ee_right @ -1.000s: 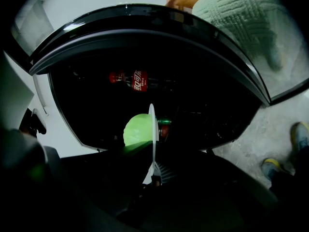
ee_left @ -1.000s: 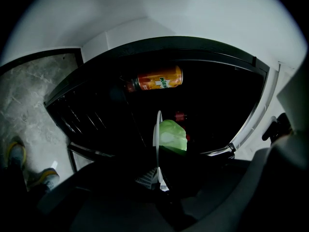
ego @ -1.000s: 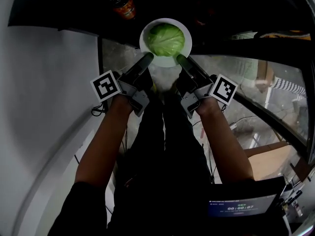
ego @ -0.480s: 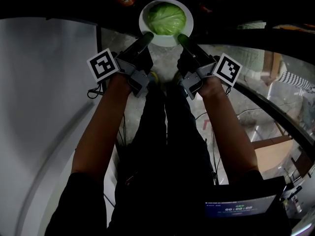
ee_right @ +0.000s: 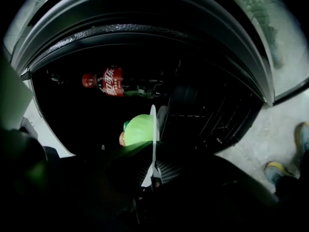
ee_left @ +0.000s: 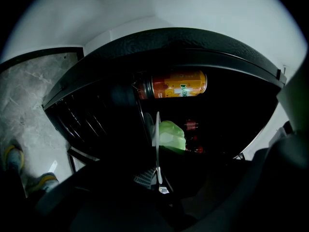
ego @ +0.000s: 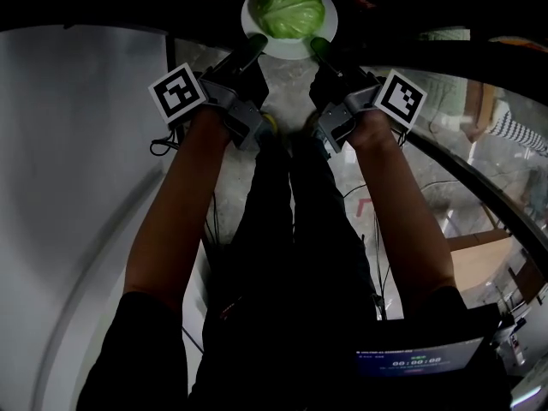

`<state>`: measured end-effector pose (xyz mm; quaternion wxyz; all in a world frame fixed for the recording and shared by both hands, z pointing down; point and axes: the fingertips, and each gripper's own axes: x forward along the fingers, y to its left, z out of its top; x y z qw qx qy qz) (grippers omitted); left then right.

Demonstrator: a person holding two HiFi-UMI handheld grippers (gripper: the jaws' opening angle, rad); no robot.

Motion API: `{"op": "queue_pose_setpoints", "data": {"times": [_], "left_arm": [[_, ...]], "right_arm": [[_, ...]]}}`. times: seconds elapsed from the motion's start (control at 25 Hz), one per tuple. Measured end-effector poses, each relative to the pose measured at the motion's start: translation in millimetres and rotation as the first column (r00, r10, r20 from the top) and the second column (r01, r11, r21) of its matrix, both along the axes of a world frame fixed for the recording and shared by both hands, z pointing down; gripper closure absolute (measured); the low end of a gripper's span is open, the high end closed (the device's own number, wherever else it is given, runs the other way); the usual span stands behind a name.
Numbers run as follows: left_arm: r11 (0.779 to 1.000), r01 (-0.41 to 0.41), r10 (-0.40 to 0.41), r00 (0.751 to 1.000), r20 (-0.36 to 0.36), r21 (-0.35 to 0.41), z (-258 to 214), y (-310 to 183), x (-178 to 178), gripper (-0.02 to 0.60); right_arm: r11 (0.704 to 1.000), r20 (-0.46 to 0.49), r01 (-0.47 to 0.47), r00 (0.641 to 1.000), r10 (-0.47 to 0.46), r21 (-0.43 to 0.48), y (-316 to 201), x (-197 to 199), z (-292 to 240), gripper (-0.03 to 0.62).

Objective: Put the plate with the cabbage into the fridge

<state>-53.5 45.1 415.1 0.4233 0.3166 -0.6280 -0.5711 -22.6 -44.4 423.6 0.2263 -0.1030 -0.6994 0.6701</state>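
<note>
left gripper [ego: 252, 51] and right gripper [ego: 319, 48] clamp the plate [ego: 291, 51] under the cabbage [ego: 291, 8]. left gripper view shows an orange can [ee_left: 176, 84] (in the fridge [ee_left: 193, 42]); right gripper view, a red bottle [ee_right: 108, 87].

Near the top centre of the head view we see a smooth, glossy white plate [ego: 289, 51] under a cabbage [ego: 291, 8] with a waxy, faintly veined leaf, and below them a floor [ego: 287, 88] of polished-looking grey marbled stone. At the left, the white panel [ego: 77, 161] looks smooth and matt. In the left gripper view's upper centre, we make out an orange can [ee_left: 176, 84] of shiny metal.
</note>
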Motion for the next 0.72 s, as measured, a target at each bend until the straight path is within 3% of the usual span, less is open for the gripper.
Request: {"op": "queue_pose_setpoints", "data": {"times": [0.72], "left_arm": [[0.999, 0.051, -0.050, 0.999, 0.016, -0.009, -3.9, 0.5, 1.1, 0.565]], "right_arm": [[0.999, 0.036, -0.007, 0.999, 0.006, 0.036, -0.8, -3.8, -5.1, 0.572]]}}
